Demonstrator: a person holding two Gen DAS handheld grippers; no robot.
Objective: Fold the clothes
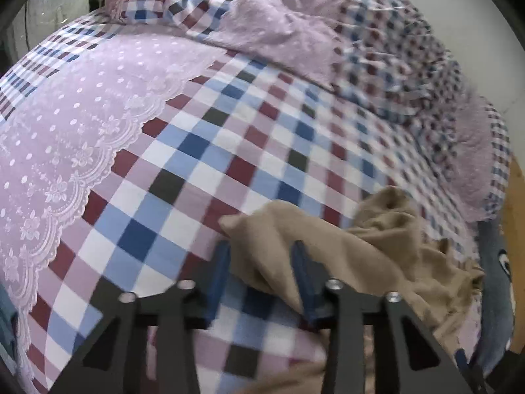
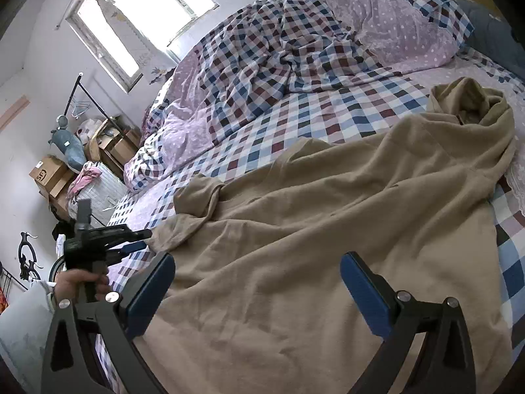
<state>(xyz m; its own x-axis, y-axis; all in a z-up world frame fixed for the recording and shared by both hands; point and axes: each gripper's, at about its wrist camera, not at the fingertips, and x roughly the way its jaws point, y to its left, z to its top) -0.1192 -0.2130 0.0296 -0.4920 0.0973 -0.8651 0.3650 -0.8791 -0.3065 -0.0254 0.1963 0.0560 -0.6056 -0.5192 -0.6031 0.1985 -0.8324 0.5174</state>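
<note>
A tan hooded garment (image 2: 328, 213) lies spread on the checked bed sheet (image 2: 328, 105), hood (image 2: 469, 98) at the far right and a rumpled sleeve (image 2: 197, 193) at the left. My right gripper (image 2: 259, 272) stands wide open over the garment's near edge, nothing pinched. My left gripper (image 2: 142, 239), held by a hand (image 2: 78, 282), is at the sleeve's end. In the left wrist view, which is motion-blurred, a tan fold (image 1: 262, 239) sits between the parted fingers of the left gripper (image 1: 261, 257).
A crumpled checked and lilac duvet (image 2: 262, 49) and a pillow (image 2: 393, 32) fill the far part of the bed. Cardboard boxes (image 2: 49, 170) and clutter stand by the wall left of the bed. A blue-grey cloth (image 1: 495, 279) lies at the bed's edge.
</note>
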